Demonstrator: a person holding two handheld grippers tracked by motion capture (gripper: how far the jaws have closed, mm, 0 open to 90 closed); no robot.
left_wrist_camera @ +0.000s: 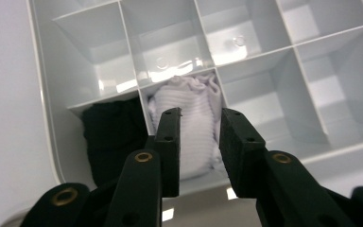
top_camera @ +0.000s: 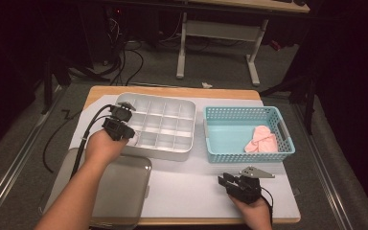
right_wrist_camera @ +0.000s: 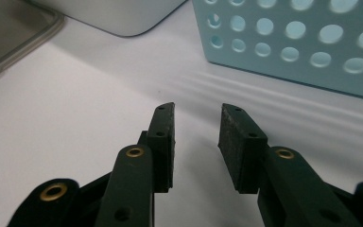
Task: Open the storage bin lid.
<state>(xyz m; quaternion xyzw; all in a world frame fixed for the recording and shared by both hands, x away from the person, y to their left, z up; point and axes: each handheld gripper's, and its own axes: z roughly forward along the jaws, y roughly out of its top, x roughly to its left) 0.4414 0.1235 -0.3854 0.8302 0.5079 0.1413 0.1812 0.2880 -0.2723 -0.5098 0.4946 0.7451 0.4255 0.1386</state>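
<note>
L gripper (left_wrist_camera: 198, 124) hangs over the near-left corner of the white compartment tray (top_camera: 187, 106), jaws apart w/ nothing pinched. Between and beyond the jaws, in the left gripper view, a white ribbed sock (left_wrist_camera: 194, 125) sits folded in the 2nd compartment from the tray's left end, near row; pads don't touch it. A black sock (left_wrist_camera: 111, 135) fills the corner compartment just beside it, a divider wall between the two. Other compartments in that view are bare plastic. In the high view the L gripper (top_camera: 121, 111) sits above the tray's near-left part, hand (top_camera: 103, 146) behind it, cable running off toward the tabletop's left edge.

R gripper (right_wrist_camera: 196, 124) is parted too, nothing between the jaws, low over the white mat (right_wrist_camera: 75, 113) near the tabletop's near edge, right of centre. In the high view the R gripper (top_camera: 224, 180) points left, well apart from the tray. Blue perforated basket (top_camera: 215, 132) stands on the right half of the tabletop, just beyond the R gripper; its holed wall (right_wrist_camera: 288, 42) shows close ahead in the right gripper view. Pink cloth (top_camera: 262, 140) lies in the basket's near-right part. A grey lid (top_camera: 124, 184) rests at the near-left corner of the tabletop, partly under the L forearm, overhanging the edge.
</note>
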